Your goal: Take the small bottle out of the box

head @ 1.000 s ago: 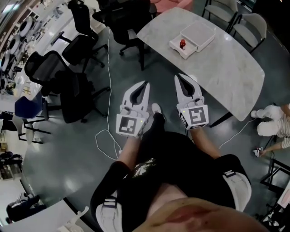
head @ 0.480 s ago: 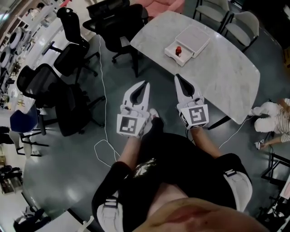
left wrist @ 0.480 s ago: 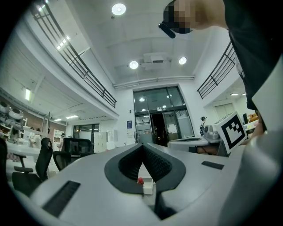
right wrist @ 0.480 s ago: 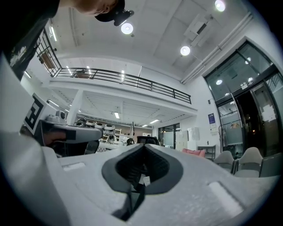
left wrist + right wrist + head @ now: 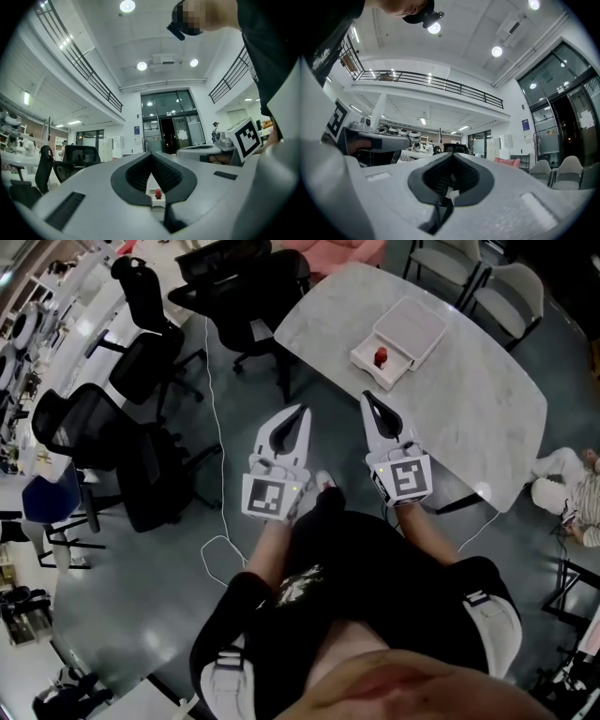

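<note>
I'm holding both grippers up, nothing gripped. The left gripper (image 5: 302,413) is keeping its jaws pressed together, empty; the right gripper (image 5: 367,397) is doing the same. The bottle (image 5: 380,357) is showing small and red, sitting in the open white box (image 5: 392,378) on the table (image 5: 469,399), ahead of both jaw tips, nearer the right ones.

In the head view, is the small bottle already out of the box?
No, the small bottle with its red cap sits inside the open box on the table.
</note>
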A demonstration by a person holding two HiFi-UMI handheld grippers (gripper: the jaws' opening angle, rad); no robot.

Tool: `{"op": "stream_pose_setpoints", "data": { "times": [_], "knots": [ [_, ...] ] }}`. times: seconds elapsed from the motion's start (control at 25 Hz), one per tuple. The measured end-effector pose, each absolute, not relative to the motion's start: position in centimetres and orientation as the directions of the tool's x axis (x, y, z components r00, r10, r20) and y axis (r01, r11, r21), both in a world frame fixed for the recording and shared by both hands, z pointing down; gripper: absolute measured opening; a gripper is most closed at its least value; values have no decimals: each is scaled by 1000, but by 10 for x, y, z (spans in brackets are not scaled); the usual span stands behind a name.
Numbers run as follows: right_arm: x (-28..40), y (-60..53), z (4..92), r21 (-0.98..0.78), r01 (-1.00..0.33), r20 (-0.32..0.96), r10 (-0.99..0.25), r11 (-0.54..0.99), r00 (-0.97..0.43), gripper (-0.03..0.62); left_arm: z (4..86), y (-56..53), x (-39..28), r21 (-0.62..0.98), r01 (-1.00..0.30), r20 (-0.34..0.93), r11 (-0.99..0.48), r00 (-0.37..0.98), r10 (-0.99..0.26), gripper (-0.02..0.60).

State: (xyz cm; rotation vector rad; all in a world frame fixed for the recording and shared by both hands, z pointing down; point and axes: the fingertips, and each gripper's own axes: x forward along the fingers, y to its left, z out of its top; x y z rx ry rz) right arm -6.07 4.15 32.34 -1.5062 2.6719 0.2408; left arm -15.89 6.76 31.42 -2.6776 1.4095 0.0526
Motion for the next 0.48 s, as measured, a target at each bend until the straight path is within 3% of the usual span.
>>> {"op": "stream_pose_setpoints", "data": {
  "times": [0.48],
  "knots": [
    [-89,-54,298,123,-860,-173,-843,495,-509,-5,298,-35,-182,-75,-790,-99,-608,613,-784,8]
  ]
}}
